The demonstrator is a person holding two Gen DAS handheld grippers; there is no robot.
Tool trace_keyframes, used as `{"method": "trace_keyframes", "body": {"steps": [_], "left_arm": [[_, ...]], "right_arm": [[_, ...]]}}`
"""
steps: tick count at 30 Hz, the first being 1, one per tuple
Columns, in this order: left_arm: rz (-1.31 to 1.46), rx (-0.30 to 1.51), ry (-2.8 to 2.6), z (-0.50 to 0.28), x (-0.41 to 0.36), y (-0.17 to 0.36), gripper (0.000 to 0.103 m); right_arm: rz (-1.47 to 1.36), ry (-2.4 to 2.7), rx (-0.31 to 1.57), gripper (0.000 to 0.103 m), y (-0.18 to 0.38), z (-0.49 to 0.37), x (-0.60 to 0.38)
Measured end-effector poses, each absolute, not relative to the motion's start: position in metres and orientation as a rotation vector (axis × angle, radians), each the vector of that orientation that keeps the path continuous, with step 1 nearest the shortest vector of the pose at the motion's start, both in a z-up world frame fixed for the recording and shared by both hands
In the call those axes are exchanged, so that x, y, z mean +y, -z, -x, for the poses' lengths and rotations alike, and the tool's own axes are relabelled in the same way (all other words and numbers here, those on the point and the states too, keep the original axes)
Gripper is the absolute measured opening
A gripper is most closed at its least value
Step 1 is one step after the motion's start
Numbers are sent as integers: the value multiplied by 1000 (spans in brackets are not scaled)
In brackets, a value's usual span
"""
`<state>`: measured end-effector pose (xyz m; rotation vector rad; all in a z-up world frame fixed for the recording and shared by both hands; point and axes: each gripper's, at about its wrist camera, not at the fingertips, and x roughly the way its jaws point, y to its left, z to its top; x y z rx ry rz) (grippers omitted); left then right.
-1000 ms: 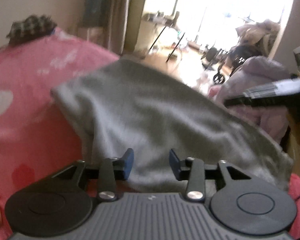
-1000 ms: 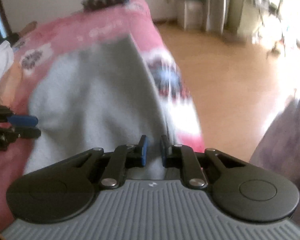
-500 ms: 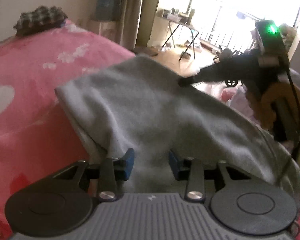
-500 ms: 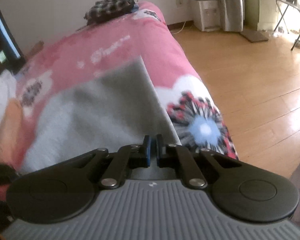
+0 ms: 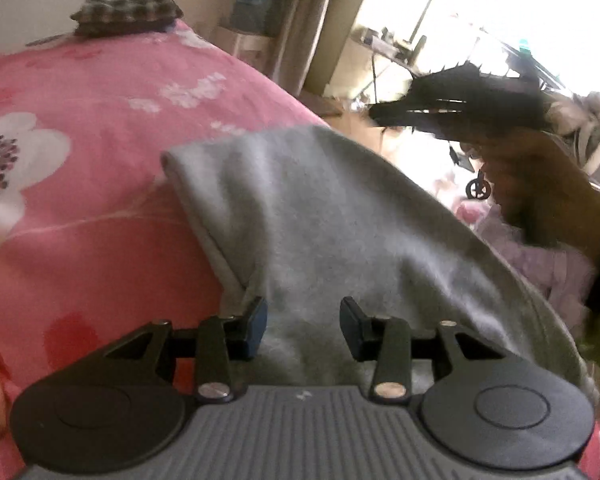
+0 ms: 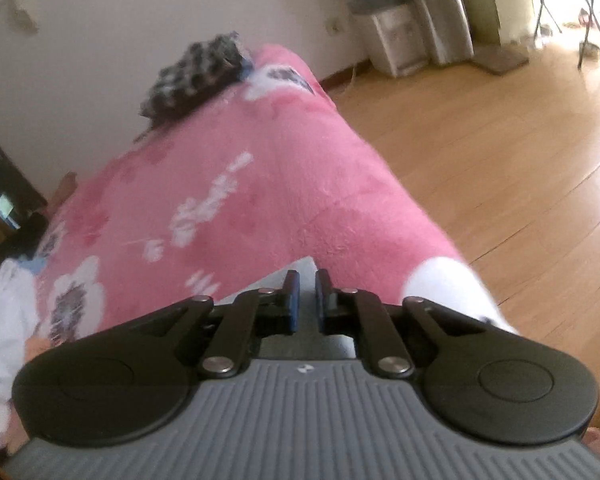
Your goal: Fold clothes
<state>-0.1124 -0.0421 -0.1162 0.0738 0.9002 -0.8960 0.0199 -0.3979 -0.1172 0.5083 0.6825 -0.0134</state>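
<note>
The grey garment lay on the pink flowered blanket of the bed, filling the centre and lower right of the left wrist view, its hemmed edge running down toward the lower middle of that frame. The left hand-held gripper stood with its fingers spread apart, the cloth bunched in the gap between them; whether the pads actually pressed on the fabric could not be told. The right hand-held gripper had its fingers pressed almost together, and only a small grey corner of the garment showed just above the fingertips in the lower middle of its view; whether that corner was pinched between them could not be told for certain. In the left wrist view the right hand-held gripper appeared as a dark blur at the upper right, above the far edge of the cloth. The step in hand looked like carrying one edge of the garment across to make a fold. To do it well, the carried edge should travel low and level over the cloth, land square on the opposite edge, and the left side should keep the garment from sliding on the soft blanket. A checked bundle sat at the far end of the bed, well apart.
</note>
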Motion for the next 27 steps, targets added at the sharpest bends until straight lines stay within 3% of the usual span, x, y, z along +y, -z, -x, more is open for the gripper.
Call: {"method": "trace_keyframes", "body": {"steps": [6, 9, 14, 17, 21, 24, 27], "left_arm": [[-4, 909, 891, 111, -15, 108, 47], [-2, 944, 918, 113, -13, 110, 57], [-42, 1045, 906, 116, -23, 123, 58], [-63, 1068, 872, 117, -26, 127, 49], [-43, 1089, 848, 114, -23, 129, 41], [-43, 1087, 844, 110, -22, 130, 37], [-42, 1080, 840, 109, -22, 129, 27]], "right_arm": [[-476, -135, 598, 10, 0, 133, -385], [-439, -226, 576, 10, -39, 199, -362], [-412, -301, 697, 10, -5, 237, -315], [-369, -297, 824, 10, 46, 234, -285], [-202, -320, 857, 11, 79, 242, -243], [-45, -324, 871, 27, 92, 247, -219], [96, -324, 878, 34, 95, 252, -207]]}}
